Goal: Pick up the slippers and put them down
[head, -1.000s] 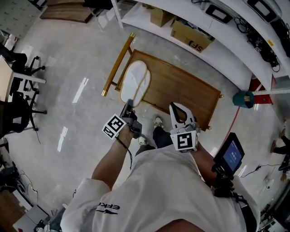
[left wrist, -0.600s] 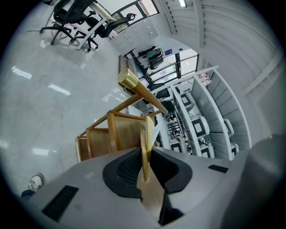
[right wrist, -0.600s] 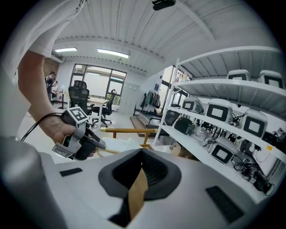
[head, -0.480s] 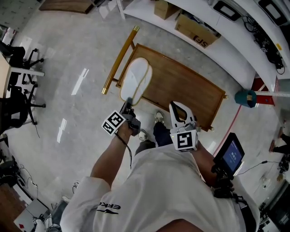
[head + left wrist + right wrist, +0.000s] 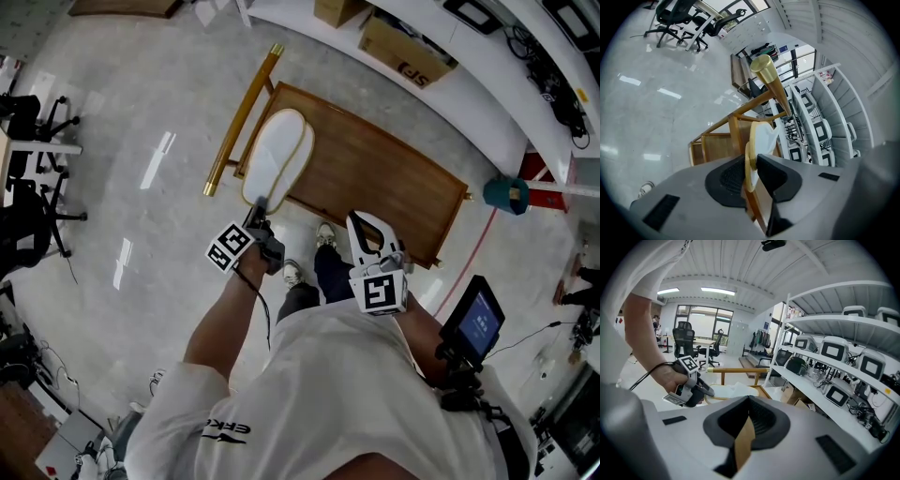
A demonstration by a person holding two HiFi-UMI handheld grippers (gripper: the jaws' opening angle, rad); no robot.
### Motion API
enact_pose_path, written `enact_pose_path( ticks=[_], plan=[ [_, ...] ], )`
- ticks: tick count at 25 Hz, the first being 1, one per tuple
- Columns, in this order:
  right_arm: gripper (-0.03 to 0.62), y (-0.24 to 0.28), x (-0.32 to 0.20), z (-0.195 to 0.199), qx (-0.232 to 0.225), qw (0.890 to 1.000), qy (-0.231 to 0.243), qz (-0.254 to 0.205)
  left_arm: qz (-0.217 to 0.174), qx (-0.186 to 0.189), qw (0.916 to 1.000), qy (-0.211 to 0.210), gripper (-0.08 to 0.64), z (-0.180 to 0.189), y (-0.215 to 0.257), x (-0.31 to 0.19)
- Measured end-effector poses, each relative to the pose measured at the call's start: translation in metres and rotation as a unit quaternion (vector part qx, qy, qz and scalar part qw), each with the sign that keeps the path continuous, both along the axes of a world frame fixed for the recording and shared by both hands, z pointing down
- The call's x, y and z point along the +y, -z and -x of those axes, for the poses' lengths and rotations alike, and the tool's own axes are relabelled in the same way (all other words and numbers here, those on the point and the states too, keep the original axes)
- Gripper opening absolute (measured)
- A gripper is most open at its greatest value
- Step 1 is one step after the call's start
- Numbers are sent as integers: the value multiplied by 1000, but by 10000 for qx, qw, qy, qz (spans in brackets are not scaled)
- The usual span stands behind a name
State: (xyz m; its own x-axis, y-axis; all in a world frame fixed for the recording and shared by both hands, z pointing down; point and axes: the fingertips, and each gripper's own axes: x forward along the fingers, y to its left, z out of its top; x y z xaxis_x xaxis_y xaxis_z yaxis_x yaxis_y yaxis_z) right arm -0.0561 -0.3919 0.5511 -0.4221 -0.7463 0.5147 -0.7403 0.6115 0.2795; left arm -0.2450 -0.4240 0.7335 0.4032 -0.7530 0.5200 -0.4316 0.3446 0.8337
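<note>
A white slipper [image 5: 281, 159] with a tan rim is held out over the left end of a low wooden stand [image 5: 384, 183]. My left gripper [image 5: 255, 217] is shut on the rim at its heel. In the left gripper view the tan rim [image 5: 750, 159] is pinched between the dark pads and the slipper [image 5: 765, 133] stands on edge ahead. My right gripper [image 5: 367, 234] hovers at the stand's near edge, above the person's leg. Its jaws [image 5: 747, 423] are shut on a thin tan-edged piece, the second slipper [image 5: 743, 446], mostly hidden below. The right gripper view also shows the left gripper [image 5: 689, 387].
A gold rail [image 5: 239, 122] runs along the stand's left end. Cardboard boxes [image 5: 403, 47] sit under the white shelving behind. Office chairs [image 5: 33, 202] stand at the left, a teal object [image 5: 506, 197] at the right. The person's shoes [image 5: 323, 234] are by the stand's near edge.
Both grippers have sunk a little towards the stand, each still gripping. The left one carried its slipper slightly further over the stand's left end.
</note>
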Motion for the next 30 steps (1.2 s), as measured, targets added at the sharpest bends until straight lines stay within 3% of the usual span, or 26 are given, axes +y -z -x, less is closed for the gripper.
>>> enact_pose_path(
  ticks=[9,17,30],
  plan=[
    [5,-6,-1,-5,8,10000,-80,47,152,-249,9995,-103,74,4,-14,1],
    [5,-6,-3,-4,39,10000,-6,-6,96,-397,9991,-138,127,9,-15,4],
    [5,8,6,14,-19,9999,19,-119,-84,-647,9977,-175,135,34,2,28]
  ],
)
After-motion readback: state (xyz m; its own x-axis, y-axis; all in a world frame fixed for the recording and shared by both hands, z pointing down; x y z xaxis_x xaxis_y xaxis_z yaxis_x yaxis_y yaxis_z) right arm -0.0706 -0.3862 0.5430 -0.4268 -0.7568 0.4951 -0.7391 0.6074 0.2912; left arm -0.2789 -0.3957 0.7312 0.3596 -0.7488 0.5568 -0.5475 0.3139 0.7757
